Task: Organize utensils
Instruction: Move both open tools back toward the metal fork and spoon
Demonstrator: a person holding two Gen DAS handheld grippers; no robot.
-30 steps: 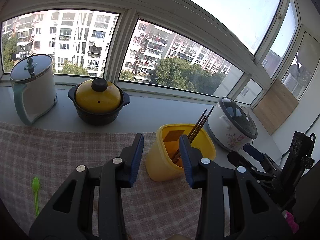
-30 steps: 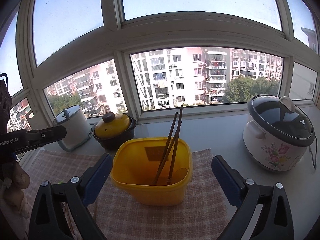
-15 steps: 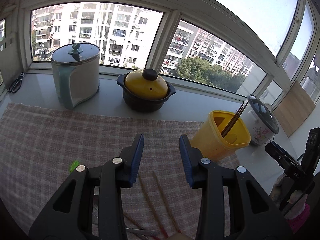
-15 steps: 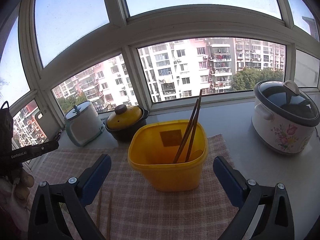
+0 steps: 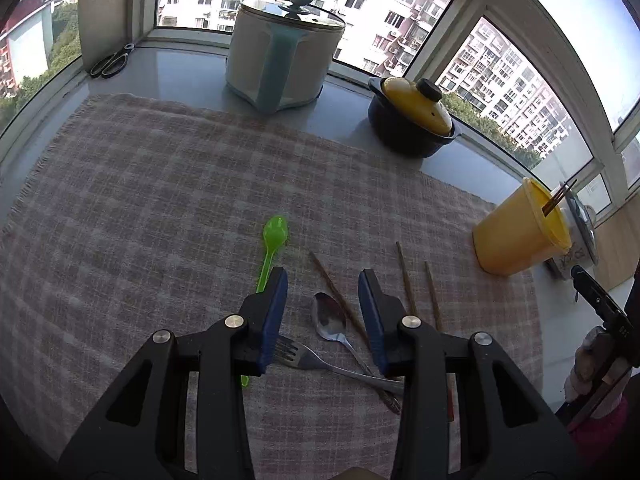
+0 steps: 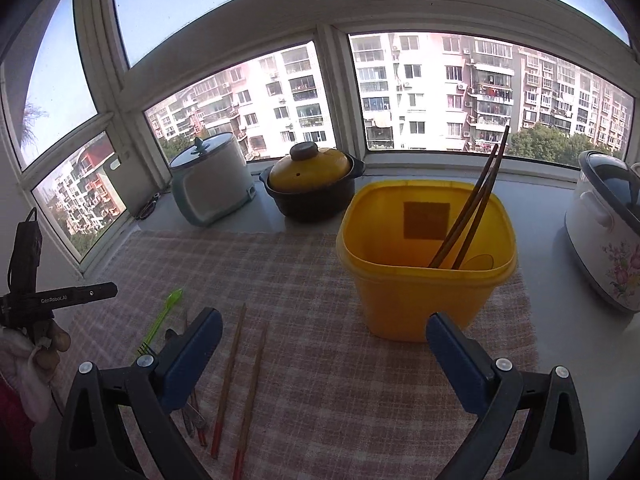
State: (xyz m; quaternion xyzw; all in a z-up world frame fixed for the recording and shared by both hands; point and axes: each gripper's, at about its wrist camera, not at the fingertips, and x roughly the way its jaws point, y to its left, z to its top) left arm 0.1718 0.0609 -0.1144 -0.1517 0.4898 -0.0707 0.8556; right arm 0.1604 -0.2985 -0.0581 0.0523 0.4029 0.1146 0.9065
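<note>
My left gripper (image 5: 323,280) is open and empty, hovering over the checked cloth (image 5: 160,208). Between its fingers lie a metal spoon (image 5: 330,320), a metal fork (image 5: 304,358) and a brown chopstick (image 5: 338,296). A green plastic spoon (image 5: 272,244) lies just left of the left finger. Two more chopsticks (image 5: 418,284) lie to the right. The yellow tub (image 6: 424,256) holds two chopsticks (image 6: 472,212). My right gripper (image 6: 324,320) is wide open and empty in front of the tub. Loose chopsticks (image 6: 240,376) and the green spoon (image 6: 164,312) lie at its left.
A white-and-teal cooker (image 5: 280,52) and a dark pot with a yellow lid (image 5: 412,116) stand on the sill behind the cloth. A flowered rice cooker (image 6: 608,232) stands right of the tub. Scissors (image 5: 110,62) and a cutting board (image 5: 100,12) are at the far left.
My left gripper has swung left and tilted down, away from the tub, and now looks at the loose utensils on the cloth. My right gripper has shifted slightly, staying open before the tub.
</note>
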